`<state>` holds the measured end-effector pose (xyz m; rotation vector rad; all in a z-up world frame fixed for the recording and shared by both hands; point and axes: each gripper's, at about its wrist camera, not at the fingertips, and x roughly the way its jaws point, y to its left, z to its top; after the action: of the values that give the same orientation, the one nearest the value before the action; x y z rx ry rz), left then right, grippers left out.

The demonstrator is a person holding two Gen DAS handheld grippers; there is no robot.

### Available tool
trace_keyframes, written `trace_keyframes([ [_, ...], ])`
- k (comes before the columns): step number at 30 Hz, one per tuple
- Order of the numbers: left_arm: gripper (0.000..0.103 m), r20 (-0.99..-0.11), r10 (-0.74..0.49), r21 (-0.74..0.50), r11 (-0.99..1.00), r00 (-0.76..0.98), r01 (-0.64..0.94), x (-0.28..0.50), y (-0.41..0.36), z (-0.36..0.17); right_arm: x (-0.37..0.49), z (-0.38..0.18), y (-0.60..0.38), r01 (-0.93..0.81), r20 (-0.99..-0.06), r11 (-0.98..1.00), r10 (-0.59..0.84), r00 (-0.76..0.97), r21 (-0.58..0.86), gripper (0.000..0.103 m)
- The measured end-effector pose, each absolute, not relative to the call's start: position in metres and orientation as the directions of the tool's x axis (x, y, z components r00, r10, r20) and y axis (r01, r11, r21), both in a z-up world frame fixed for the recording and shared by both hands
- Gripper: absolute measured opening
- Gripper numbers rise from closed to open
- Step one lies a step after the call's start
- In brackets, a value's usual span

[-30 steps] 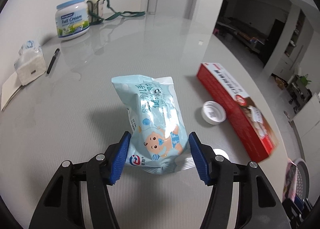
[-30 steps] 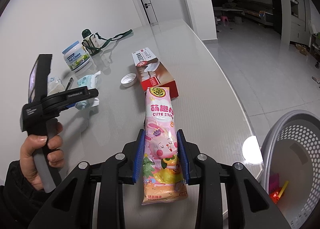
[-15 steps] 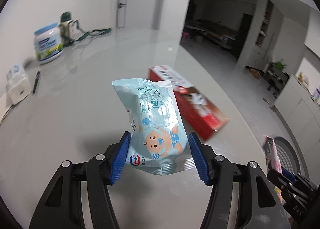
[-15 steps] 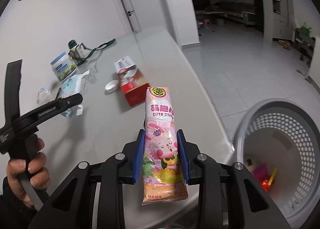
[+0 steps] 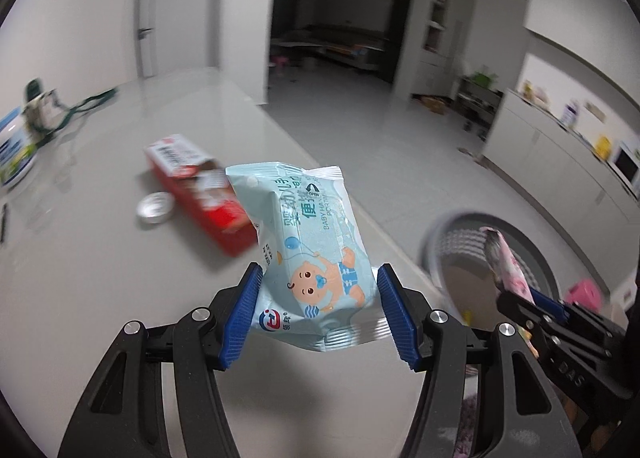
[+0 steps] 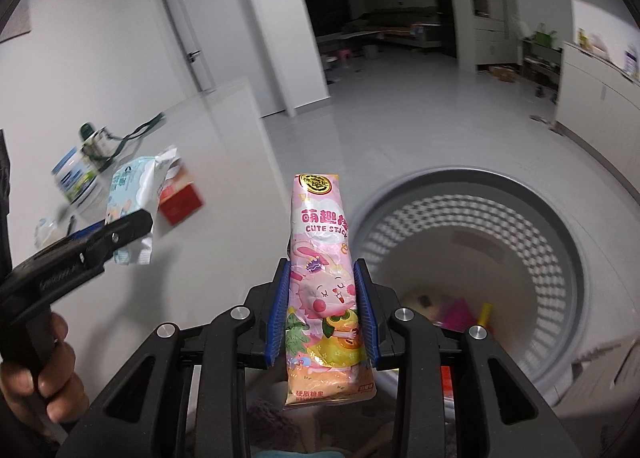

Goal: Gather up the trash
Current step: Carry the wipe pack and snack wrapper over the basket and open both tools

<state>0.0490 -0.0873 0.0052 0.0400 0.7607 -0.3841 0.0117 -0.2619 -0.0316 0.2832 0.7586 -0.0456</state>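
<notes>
My left gripper (image 5: 318, 308) is shut on a light blue baby-wipes pack (image 5: 308, 246) and holds it in the air above the table's right edge; the pack also shows in the right wrist view (image 6: 132, 194). My right gripper (image 6: 322, 308) is shut on a pink candy-stick packet (image 6: 324, 258), held upright beside the rim of the grey perforated waste basket (image 6: 532, 210). The basket (image 5: 448, 242) stands on the floor to the right of the table and holds a few coloured bits. In the left wrist view the pink packet (image 5: 508, 266) is over the basket.
On the white table (image 5: 100, 258) lie a red carton (image 5: 204, 194) and a white lid (image 5: 154, 208). A milk-powder tub (image 6: 74, 176) and a green-strapped bottle (image 6: 94, 140) stand at the far left. Cabinets (image 5: 560, 162) line the right wall.
Both grippers have swung right, away from the table and toward the basket, each still holding its pack. The basket now fills much of the right wrist view.
</notes>
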Motion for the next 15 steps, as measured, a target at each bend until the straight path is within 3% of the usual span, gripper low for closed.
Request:
trace_keyframes([
  [15,0.058,-0.737,-0.464,-0.085,0.785,0.491,0.614,0.041,-0.205,-0.021,-0.031,-0.055,-0.350,0.381,-0.727,0.896,-0.103,0.679,0.229,0.031],
])
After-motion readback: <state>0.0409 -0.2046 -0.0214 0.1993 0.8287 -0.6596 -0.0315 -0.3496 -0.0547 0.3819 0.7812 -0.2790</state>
